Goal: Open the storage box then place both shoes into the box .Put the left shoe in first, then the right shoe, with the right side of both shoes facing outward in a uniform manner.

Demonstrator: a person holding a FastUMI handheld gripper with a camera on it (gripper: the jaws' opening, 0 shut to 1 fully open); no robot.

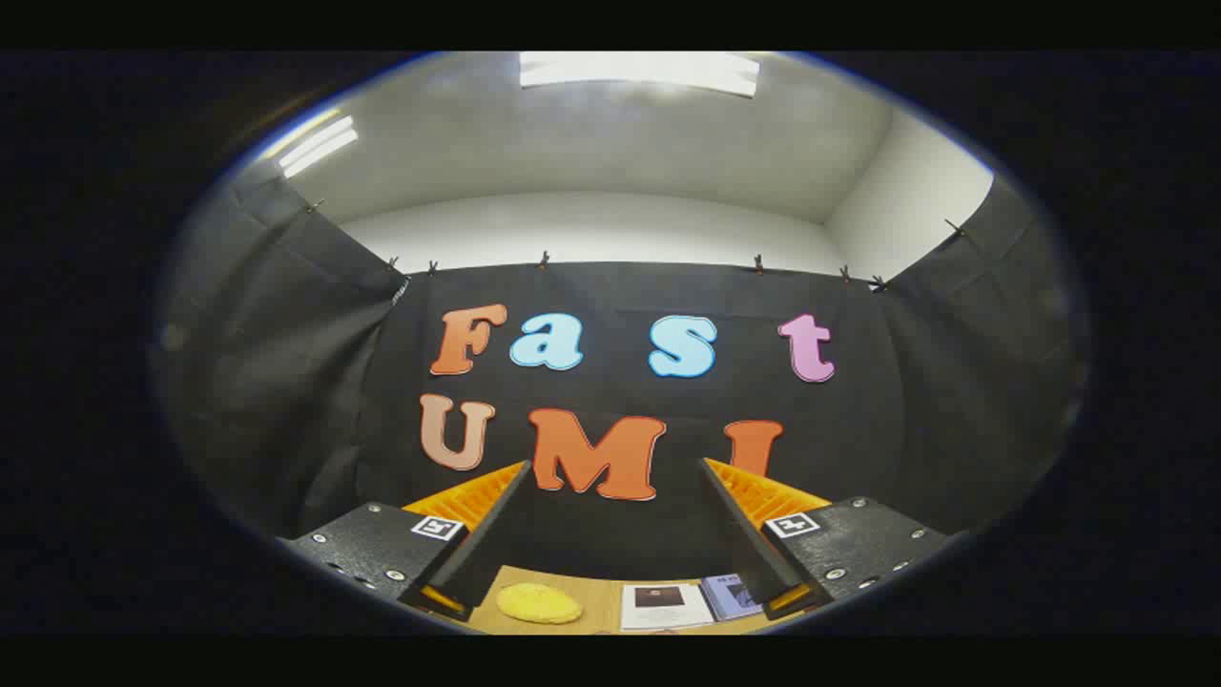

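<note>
The gripper (615,472) is held up high and tipped back, looking mostly at the black cloth wall (286,382) of the booth rather than at any work. Its two fingers (477,501) stand wide apart with nothing between them; the gap between them shows bare cloth and, lower down, a strip of wooden table (601,601). Taking that table as the mark: it lies low between the finger bases, and three things rest on it. A flat yellow pad (539,603) lies toward the left finger's base, close to it. A white card (665,606) with a dark square printed on it sits beside the pad, toward the right finger, a little apart from the pad. A bluish booklet (730,594) lies just beside the card, its far side tucked behind the right finger's base, so how far it runs cannot be told. Neither the storage box nor the shoes can be made out on the part of the table that shows, and I cannot tell where they are. Well above the table, the cloth is pinned along its top edge by a row of small clips (545,259), and above that rise a pale wall (591,229) and ceiling. A bright light panel (639,72) glows straight over the table, and a second light strip (318,145) shines off over the left side of the booth.
</note>
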